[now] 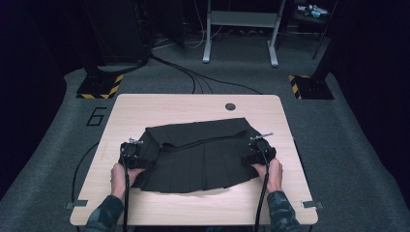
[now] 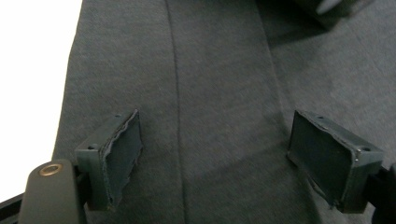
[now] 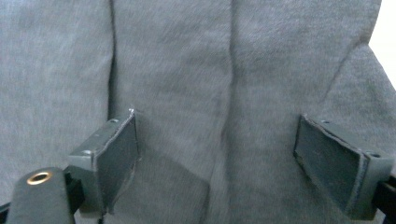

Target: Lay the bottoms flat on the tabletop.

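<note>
A black pleated skirt [image 1: 198, 154] lies spread on the light wooden table [image 1: 193, 104]. My left gripper [image 1: 132, 146] sits at the skirt's left edge, held by a hand. In the left gripper view its jaws [image 2: 215, 140] stand wide apart over the dark cloth [image 2: 219, 70], near a seam, and nothing is pinched between the pads. My right gripper [image 1: 258, 144] rests at the skirt's right edge. In the right gripper view [image 3: 217, 144] the jaws stand wide apart too, over pleated cloth [image 3: 177, 60] that lies flat beneath them.
A round cable hole [image 1: 230, 106] is in the table's far edge. Bare wood runs along the near and far sides. On the floor beyond stand two posts with yellow-black striped bases [image 1: 99, 87] [image 1: 309, 87], cables, and a grey frame [image 1: 239, 29].
</note>
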A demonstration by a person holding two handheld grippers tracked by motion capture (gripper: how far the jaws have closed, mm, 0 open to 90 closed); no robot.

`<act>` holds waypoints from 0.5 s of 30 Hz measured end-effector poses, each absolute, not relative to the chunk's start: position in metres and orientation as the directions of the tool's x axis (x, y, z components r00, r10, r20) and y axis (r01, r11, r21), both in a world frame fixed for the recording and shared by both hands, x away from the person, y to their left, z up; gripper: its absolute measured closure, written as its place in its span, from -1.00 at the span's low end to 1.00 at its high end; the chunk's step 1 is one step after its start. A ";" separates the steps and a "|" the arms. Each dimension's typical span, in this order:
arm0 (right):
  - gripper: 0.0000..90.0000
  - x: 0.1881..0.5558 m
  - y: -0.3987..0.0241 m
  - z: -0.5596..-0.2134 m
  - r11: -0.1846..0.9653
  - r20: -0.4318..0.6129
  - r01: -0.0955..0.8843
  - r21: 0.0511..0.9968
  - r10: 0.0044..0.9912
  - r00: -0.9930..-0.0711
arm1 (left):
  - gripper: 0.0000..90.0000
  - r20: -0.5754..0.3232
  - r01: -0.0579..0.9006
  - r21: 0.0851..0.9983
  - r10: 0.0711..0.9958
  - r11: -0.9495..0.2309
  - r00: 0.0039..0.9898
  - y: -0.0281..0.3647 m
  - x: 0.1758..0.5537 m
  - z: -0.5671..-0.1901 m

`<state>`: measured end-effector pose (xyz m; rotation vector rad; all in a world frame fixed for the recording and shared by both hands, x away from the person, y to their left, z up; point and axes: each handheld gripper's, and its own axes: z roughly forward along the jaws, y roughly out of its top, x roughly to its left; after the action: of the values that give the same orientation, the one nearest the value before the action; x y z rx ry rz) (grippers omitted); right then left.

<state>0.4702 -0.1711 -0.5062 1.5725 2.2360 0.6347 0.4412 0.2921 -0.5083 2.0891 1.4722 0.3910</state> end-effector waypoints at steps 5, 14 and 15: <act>-0.70 0.454 -0.172 -0.509 0.275 0.011 0.782 0.560 0.941 -0.339 | -0.62 -0.026 0.743 0.611 0.932 -0.273 0.363 0.289 0.429 -0.512; -0.69 0.416 -0.177 -0.512 0.278 0.008 0.754 0.595 0.936 -0.351 | -0.62 -0.016 0.714 0.634 0.918 -0.296 0.395 0.295 0.397 -0.515; -0.69 0.412 -0.178 -0.512 0.281 0.005 0.751 0.598 0.935 -0.354 | -0.62 -0.020 0.713 0.637 0.919 -0.292 0.395 0.295 0.393 -0.515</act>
<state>0.4120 -0.1776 -0.5122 1.5281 2.2096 0.7371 0.3934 0.2950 -0.5155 2.0929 1.3893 0.4764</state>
